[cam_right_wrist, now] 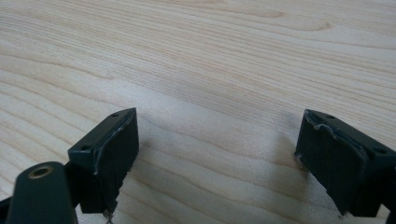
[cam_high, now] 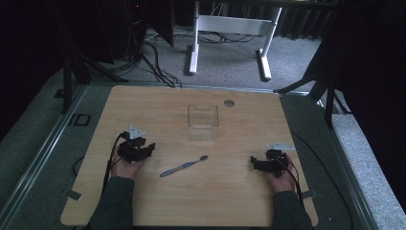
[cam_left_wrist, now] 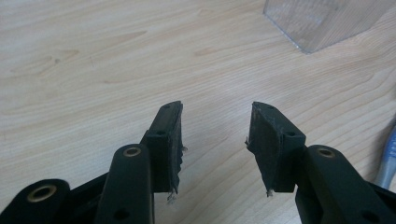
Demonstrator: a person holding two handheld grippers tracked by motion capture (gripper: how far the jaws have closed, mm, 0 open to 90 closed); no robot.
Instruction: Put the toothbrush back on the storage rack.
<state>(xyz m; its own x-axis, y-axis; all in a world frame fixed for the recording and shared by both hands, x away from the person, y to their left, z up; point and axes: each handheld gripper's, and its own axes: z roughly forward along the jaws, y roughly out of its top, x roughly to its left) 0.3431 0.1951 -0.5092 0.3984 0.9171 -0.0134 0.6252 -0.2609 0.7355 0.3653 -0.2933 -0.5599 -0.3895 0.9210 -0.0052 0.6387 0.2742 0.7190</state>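
A blue-grey toothbrush (cam_high: 184, 166) lies on the wooden table (cam_high: 158, 103) between my two hands, its head toward the right. A clear plastic box (cam_high: 203, 116) stands behind it near the table's middle. My left gripper (cam_high: 146, 147) rests on the table left of the toothbrush, open, nothing between its jaws. In the left gripper view the gripper (cam_left_wrist: 215, 122) points at bare wood, with the box corner (cam_left_wrist: 322, 21) at top right and the toothbrush handle (cam_left_wrist: 388, 156) at the right edge. My right gripper (cam_high: 254, 164) rests at the right, open wide over bare wood (cam_right_wrist: 217, 135).
A grey round cap (cam_high: 229, 103) sits in the table near its far edge. Beyond the table are a white desk frame (cam_high: 230, 28), cables on the carpet and dark stands on both sides.
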